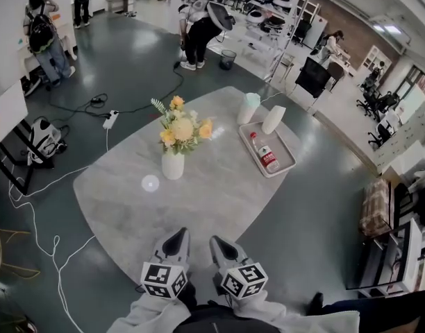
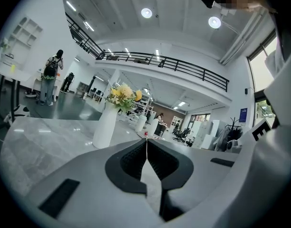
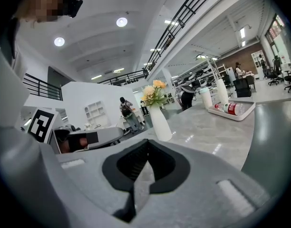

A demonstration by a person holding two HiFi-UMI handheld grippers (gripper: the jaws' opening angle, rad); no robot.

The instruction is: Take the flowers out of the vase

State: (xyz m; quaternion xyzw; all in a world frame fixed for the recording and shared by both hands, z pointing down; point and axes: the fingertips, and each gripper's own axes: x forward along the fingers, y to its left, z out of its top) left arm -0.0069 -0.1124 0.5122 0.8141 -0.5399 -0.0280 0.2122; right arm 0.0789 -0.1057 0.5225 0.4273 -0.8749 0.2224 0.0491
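Note:
A white vase (image 1: pixel 173 164) stands upright on the grey marble table (image 1: pixel 212 200) and holds yellow and cream flowers (image 1: pixel 182 128). The same vase (image 2: pixel 105 125) rises ahead and left in the left gripper view; in the right gripper view the vase (image 3: pixel 160 122) with its flowers (image 3: pixel 153 93) stands ahead, slightly right. My left gripper (image 1: pixel 176 241) and right gripper (image 1: pixel 220 248) hang side by side over the table's near edge, well short of the vase. Both have their jaws closed together with nothing between them.
A white tray (image 1: pixel 289 166) at the table's right holds a lying bottle (image 1: pixel 265 152), with two pale cups (image 1: pixel 248 107) behind it. Cables and a power strip (image 1: pixel 110 119) lie on the floor to the left. People stand far off among desks and shelves.

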